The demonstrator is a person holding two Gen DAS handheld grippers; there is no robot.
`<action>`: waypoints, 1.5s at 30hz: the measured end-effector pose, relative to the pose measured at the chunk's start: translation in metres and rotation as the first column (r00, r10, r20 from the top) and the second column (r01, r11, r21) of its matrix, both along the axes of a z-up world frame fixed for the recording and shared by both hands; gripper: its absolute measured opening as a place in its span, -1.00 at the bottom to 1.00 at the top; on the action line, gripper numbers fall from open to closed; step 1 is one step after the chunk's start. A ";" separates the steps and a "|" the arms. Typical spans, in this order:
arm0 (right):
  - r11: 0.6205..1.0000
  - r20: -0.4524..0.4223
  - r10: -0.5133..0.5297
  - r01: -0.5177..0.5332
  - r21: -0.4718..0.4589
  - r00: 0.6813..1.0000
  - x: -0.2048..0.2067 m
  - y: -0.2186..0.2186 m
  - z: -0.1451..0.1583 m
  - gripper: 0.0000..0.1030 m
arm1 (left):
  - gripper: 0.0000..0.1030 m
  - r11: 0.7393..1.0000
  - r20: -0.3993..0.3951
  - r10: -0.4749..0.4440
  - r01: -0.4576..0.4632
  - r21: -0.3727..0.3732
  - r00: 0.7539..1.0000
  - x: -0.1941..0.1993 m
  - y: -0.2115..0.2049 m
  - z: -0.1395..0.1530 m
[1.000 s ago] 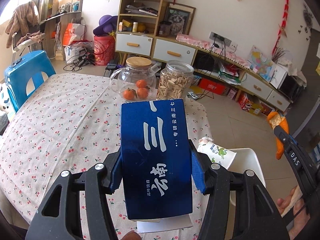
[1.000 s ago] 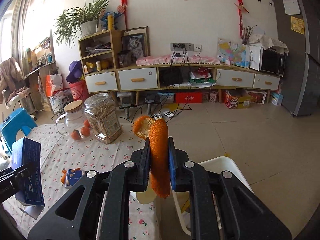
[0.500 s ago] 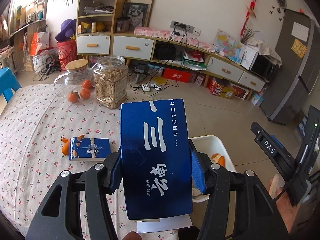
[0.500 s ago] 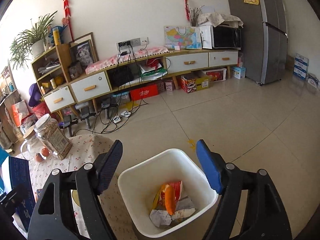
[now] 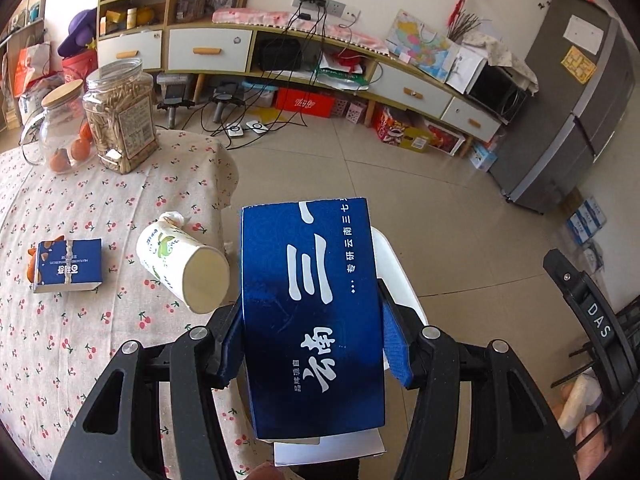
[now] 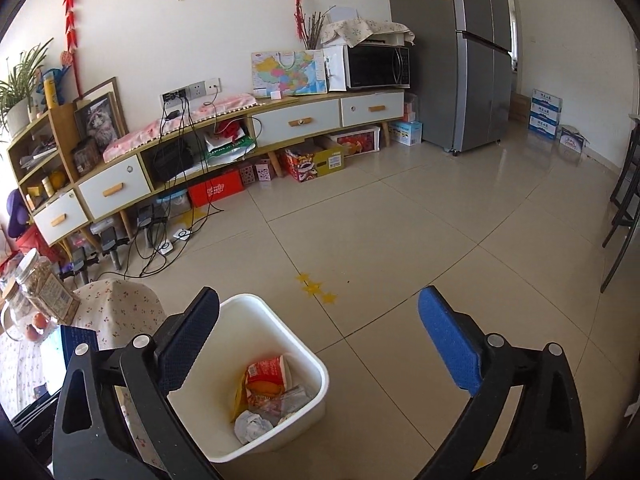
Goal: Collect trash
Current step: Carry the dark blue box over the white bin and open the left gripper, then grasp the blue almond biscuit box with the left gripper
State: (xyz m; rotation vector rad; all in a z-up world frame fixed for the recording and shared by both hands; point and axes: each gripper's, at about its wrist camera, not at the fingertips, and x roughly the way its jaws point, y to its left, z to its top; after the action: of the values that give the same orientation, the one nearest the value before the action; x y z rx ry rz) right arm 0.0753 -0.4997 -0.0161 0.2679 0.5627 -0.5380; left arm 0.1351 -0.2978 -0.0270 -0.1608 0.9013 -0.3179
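holding blue box [image 5: 312, 320] over bin [image 5: 394, 268]

So the right gripper [image 6: 316, 336] had an orange peel clamped a second ago; its jaws have just been opening and now there's nothing between them; the peel is down in the white bin [image 6: 308, 364] with the other wrappers. That gripper has swung off the table [image 6: 116, 300] and now sits out over the bin and the floor. The left gripper [image 5: 312, 344] swung the same way with its blue box [image 5: 312, 320]; the bin's rim now shows behind the box; the paper cup [image 5: 180, 264] lies just left of it.
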 end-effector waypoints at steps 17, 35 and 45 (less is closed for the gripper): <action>0.997 -0.047 0.033 -0.036 -0.061 0.998 -0.001 0.012 -0.003 0.86 | 0.50 0.999 -0.025 -0.012 0.013 0.032 1.000 0.009 -0.017 -0.020; 0.969 -0.046 0.147 -0.153 -0.193 0.988 0.010 0.086 0.007 0.86 | 0.51 0.970 0.179 0.125 -0.158 0.183 0.976 -0.011 0.047 0.015; 0.945 -0.059 0.235 -0.242 -0.219 0.970 0.021 0.133 0.009 0.86 | 0.51 0.953 0.162 0.185 -0.217 0.213 0.969 -0.006 0.092 0.009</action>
State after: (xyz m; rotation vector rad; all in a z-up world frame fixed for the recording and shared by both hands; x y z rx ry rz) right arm 0.0959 -0.3669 -0.0069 -0.0258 0.5511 -0.3666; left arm 0.1291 -0.2059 -0.0181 -0.0157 0.7682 -0.0326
